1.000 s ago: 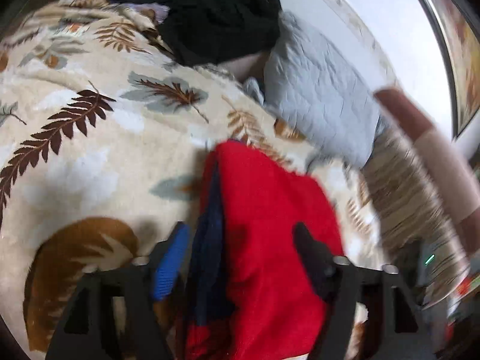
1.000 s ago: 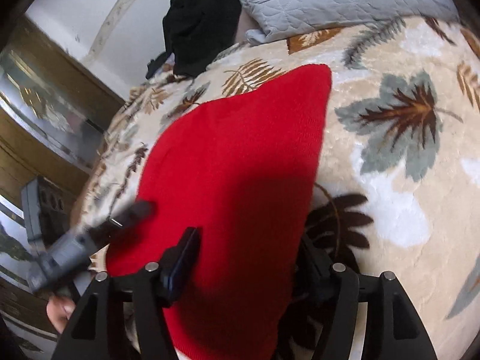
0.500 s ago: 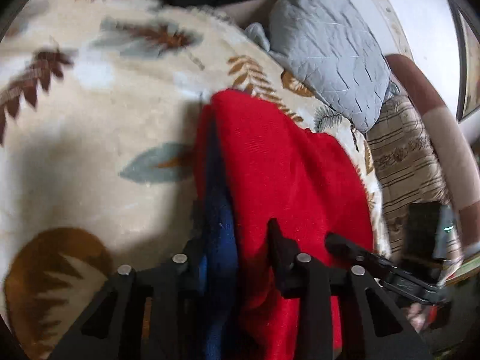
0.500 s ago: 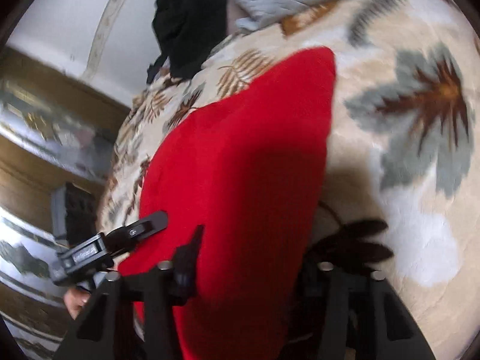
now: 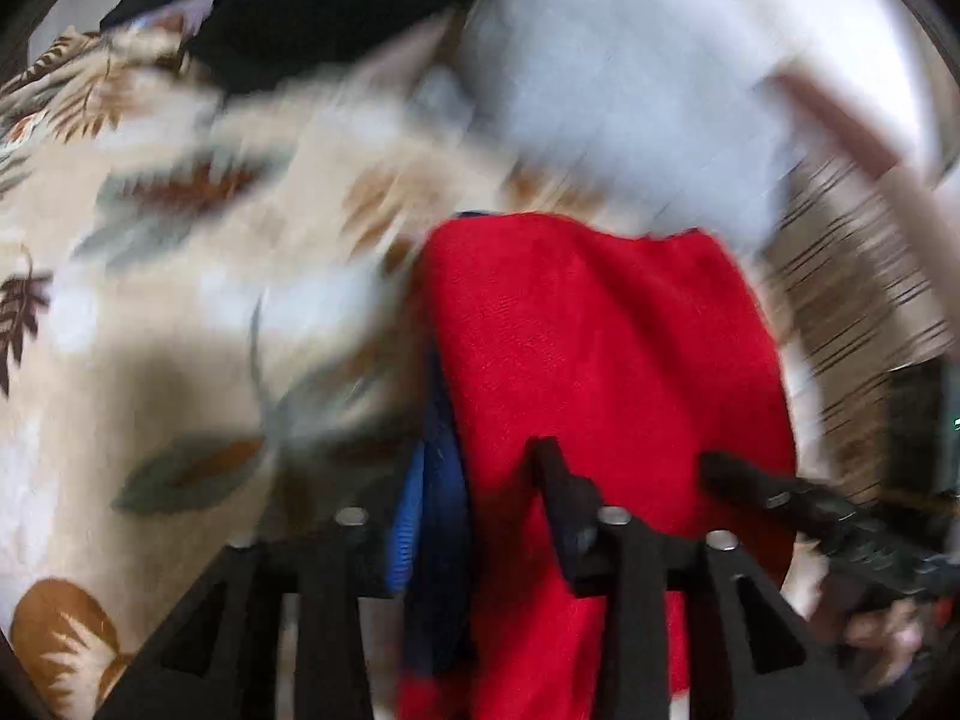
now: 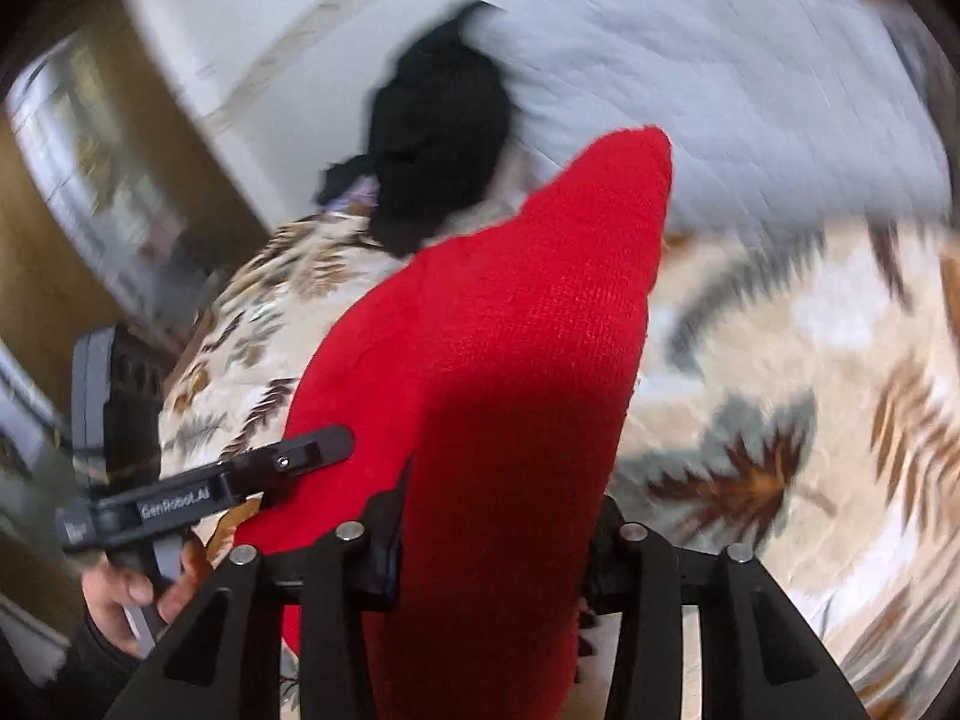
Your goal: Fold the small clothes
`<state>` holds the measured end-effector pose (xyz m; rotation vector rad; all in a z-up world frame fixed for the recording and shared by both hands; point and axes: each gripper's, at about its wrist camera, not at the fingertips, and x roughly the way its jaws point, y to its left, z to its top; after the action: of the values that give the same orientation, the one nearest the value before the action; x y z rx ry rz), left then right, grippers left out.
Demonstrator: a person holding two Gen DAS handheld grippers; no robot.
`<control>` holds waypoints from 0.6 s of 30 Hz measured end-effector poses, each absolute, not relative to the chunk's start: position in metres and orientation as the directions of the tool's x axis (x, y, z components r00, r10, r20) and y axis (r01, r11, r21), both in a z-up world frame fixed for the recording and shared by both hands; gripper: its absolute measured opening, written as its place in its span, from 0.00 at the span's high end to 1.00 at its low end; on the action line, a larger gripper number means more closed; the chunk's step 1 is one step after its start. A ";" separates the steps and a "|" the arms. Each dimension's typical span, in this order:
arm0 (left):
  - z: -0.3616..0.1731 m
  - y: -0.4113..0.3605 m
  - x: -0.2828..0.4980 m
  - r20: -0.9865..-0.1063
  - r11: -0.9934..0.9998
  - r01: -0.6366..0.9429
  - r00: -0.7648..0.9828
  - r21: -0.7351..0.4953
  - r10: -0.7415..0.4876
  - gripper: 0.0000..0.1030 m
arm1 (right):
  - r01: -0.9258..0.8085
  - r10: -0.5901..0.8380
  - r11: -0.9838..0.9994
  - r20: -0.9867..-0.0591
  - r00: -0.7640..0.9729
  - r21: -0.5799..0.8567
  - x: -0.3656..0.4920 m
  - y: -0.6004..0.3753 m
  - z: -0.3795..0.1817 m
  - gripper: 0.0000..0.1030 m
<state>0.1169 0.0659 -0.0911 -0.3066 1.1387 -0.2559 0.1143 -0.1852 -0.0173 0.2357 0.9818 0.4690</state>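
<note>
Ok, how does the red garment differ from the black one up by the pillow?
The red garment is bright, with a blue layer at one edge; the black garment is plain dark. The red garment is a smooth flat panel; the black garment is a bunched heap. The red garment is near the cameras; the black garment lies far off beside the pillow. Both are on the bed with the leaf-print blanket.

Bedspread (image 5: pixel 150 276): leaf pattern smeared by blur beyond the left gripper (image 5: pixel 480 504).
Grey pillow (image 5: pixel 630 96): quilting blurred out, far beyond the tongs.
Red garment (image 6: pixel 498 390): near end cut off by the lower edge, under the right gripper (image 6: pixel 498 534).
Black clothing (image 6: pixel 438 126): kind unreadable.
</note>
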 end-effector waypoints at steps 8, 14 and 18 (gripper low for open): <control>-0.059 0.081 0.086 -0.803 0.948 0.040 0.520 -0.317 -0.291 0.36 | -0.103 0.446 0.878 -0.720 0.532 0.468 0.097 -0.235 -0.037 0.36; -0.069 0.067 0.068 -0.829 0.970 0.067 0.508 -0.233 -0.234 0.35 | -0.251 0.563 0.814 -0.605 0.563 0.525 0.069 -0.197 -0.006 0.24; -0.074 0.064 0.066 -0.833 0.968 0.063 0.496 -0.245 -0.243 0.35 | -0.213 0.500 0.862 -0.703 0.506 0.460 0.070 -0.180 -0.040 0.20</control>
<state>0.0655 0.0641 -0.0742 -0.1911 1.0364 -0.1867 0.0703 -0.1800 -0.0404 0.3344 0.9488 0.4400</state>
